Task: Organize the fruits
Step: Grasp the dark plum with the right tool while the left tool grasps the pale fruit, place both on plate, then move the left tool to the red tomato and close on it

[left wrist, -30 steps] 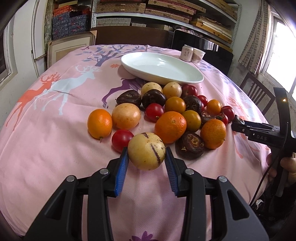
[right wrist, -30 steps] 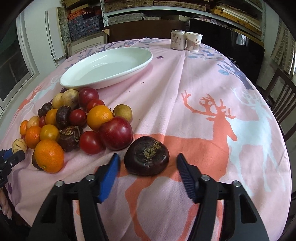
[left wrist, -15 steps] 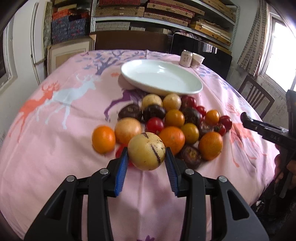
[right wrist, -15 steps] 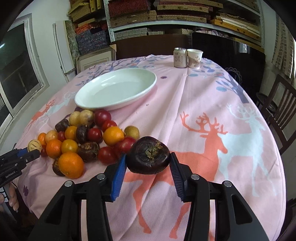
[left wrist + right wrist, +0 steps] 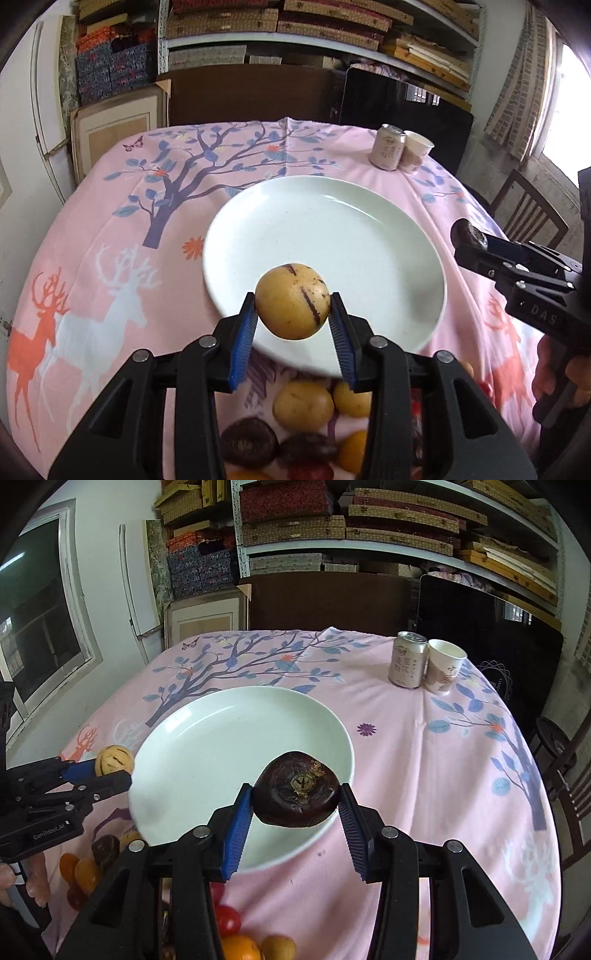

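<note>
Pink deer-print tablecloth [image 5: 92, 229] carries a white plate [image 5: 332, 221]. Left gripper [image 5: 291, 314] clamps a yellow fruit [image 5: 291, 310] above the plate's near rim. Right gripper [image 5: 295, 801] clamps a dark fruit [image 5: 295, 790] likewise.

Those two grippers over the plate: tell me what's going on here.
A person is sorting fruit with a handheld gripper in each hand. The left gripper is clamped on a yellow fruit with dark streaks; the right gripper is clamped on a dark purple fruit. Both fruits hang in the air over the near part of the empty white plate. The remaining fruit pile lies on the pink tablecloth, on the near side of the plate.
</note>
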Tool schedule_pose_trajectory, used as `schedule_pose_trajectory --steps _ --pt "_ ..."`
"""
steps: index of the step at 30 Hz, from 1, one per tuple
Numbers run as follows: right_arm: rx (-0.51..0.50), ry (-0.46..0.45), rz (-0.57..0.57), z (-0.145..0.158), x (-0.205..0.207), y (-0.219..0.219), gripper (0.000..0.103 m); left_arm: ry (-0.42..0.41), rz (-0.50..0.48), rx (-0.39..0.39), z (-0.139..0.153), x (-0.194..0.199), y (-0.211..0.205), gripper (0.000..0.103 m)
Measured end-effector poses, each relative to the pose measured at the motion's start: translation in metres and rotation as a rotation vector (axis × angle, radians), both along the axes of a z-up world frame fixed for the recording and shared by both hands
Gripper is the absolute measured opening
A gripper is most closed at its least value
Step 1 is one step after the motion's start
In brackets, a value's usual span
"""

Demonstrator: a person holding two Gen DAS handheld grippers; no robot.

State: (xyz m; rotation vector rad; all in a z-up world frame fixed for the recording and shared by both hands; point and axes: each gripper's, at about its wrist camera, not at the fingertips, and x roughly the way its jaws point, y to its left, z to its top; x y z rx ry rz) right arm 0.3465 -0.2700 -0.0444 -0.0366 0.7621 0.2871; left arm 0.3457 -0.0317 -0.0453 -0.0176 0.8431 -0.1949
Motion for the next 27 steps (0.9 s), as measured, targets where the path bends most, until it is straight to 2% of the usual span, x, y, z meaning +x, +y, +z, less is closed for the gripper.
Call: schedule_pose_trajectory --steps 4,5,6,7,8,9,14,16,18,22,27 --pt "-0.025 -0.009 0.024 -0.011 0.044 0.021 0.048 0.067 0.009 -0.013 -0.017 0.057 -0.005 0.039" --pt "-0.041 -0.022 0.028 -0.013 0.050 0.026 0.050 0.083 0.010 -0.026 -0.021 0.066 -0.004 0.044" --pt "-0.057 -0.045 0.027 -0.013 0.052 0.030 0.063 0.083 0.018 -0.043 -0.022 0.072 -0.002 0.051" --pt "-0.062 -0.069 0.023 -0.011 0.049 0.030 0.073 0.063 0.025 -0.054 -0.019 0.073 0.001 0.067" --pt "-0.046 -0.088 0.025 -0.008 0.044 0.028 0.074 0.037 0.034 -0.055 -0.014 0.069 0.003 0.077" --pt "-0.021 -0.099 0.029 -0.004 0.037 0.024 0.074 0.004 0.044 -0.049 -0.008 0.063 0.006 0.081" --pt "0.027 -0.122 -0.012 0.010 -0.006 -0.001 0.077 -0.076 0.030 -0.059 0.017 0.006 0.022 0.084" --pt "0.031 -0.123 -0.004 0.009 -0.031 -0.007 0.081 -0.099 0.012 -0.029 0.020 -0.028 0.024 0.088" --pt "0.024 -0.127 -0.002 0.004 -0.059 -0.011 0.081 -0.123 -0.011 -0.004 0.020 -0.064 0.027 0.089" --pt "0.051 -0.108 -0.011 -0.009 -0.103 -0.019 0.088 -0.107 -0.036 0.026 0.005 -0.125 0.037 0.089" --pt "0.094 -0.070 -0.016 -0.020 -0.139 -0.023 0.088 -0.042 -0.033 0.055 -0.028 -0.179 0.048 0.089"
